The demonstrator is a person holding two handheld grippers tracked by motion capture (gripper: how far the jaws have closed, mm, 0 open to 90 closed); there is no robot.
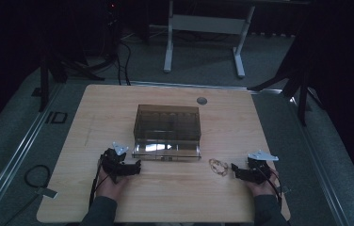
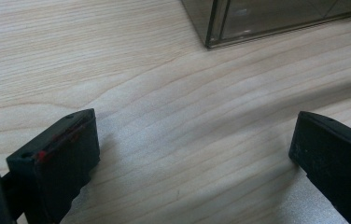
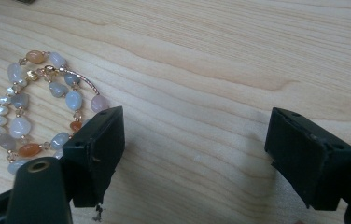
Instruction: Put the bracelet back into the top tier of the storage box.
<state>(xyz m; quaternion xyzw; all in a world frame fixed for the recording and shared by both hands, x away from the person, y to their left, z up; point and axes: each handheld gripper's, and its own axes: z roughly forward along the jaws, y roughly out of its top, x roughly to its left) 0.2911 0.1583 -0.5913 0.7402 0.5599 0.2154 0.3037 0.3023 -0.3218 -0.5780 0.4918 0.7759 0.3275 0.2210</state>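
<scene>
Your left gripper (image 1: pixel 136 168) rests low on the pale wooden table (image 1: pixel 118 108) near its front edge, left of centre, held in your left hand (image 1: pixel 110 184). In the left gripper view its two black jaws stand wide apart with only bare wood grain between them, and nothing is pinched. The lower corner of the smoky transparent plastic box (image 2: pixel 276 18) sits ahead of them, well beyond the jaw tips.

That box (image 1: pixel 166 127) stands at the middle of the table, with a clear tray-like drawer (image 1: pixel 165 150) drawn out at its front side, toward you. A small round grey cap (image 1: pixel 202 100) is set in the surface near the far edge, behind the box.

Your right gripper (image 1: pixel 235 168) lies near the front edge, right of centre, in your right hand (image 1: pixel 261 186), with a grey three-cornered plate (image 1: pixel 262 156) on top. Its jaws are also spread wide and grip nothing.

The beaded bracelet of pale blue, white and orange stones on gold wire (image 3: pixel 33 107) lies flat on the table just beside the outer face of one jaw, not between the two. From above, the bracelet (image 1: pixel 218 166) sits just off the front right corner of the drawer, between the box and your right gripper.
</scene>
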